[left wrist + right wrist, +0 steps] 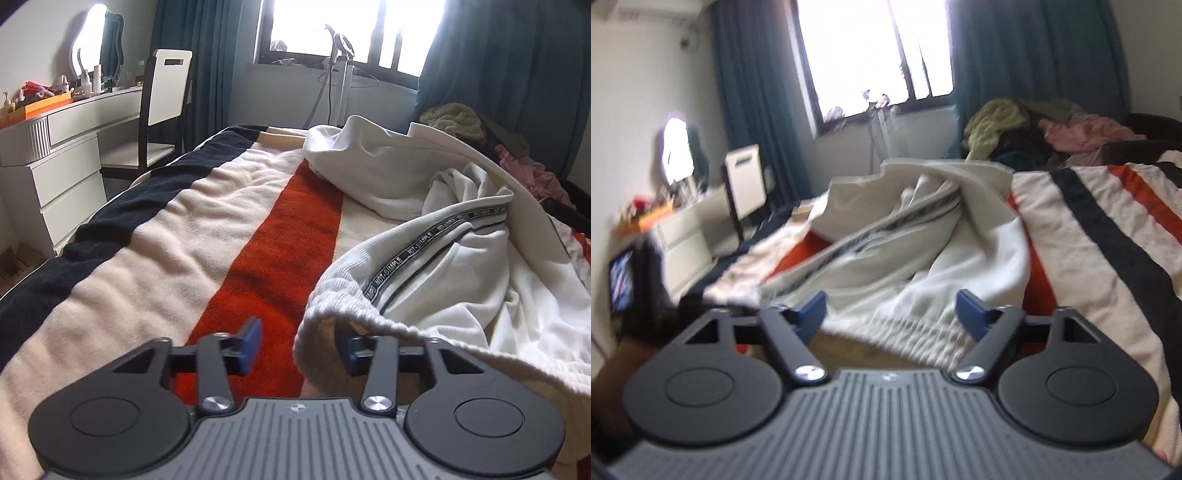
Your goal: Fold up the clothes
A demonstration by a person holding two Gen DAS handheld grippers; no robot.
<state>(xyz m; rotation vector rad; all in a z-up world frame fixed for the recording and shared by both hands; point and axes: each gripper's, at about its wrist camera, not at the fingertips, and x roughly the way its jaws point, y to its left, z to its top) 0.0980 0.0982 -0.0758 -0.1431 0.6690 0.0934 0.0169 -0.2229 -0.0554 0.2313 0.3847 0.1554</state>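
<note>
Bed edge: striped blanket [207,229] is covering the bed, its dark band running along the near left edge in the left wrist view, beside the white dresser [55,177] and chair [162,107].
Open room: cream and orange stripes left of the garment are lying bare; in the right wrist view the blanket [1100,251] is lying bare to the right of the garment.
Garment: white garment [443,236] with a black lettered tape is lying crumpled on the right half of the bed, one part standing up toward the window [347,33].
Left gripper: left gripper [301,343] is standing with its jaws partly apart; the ribbed hem is lying between them, draping over the right pad, and the pads are not pressing on it.
Right gripper: right gripper [892,314] is standing with its jaws wide apart above the white garment [923,251]; the ribbed hem is lying between the pads, not gripped. This view is blurred.
In the way: pile of clothes [1027,122] is sitting beyond the garment, near the curtain [517,74].
Also: garment steamer stand [341,70] is standing below the window.
</note>
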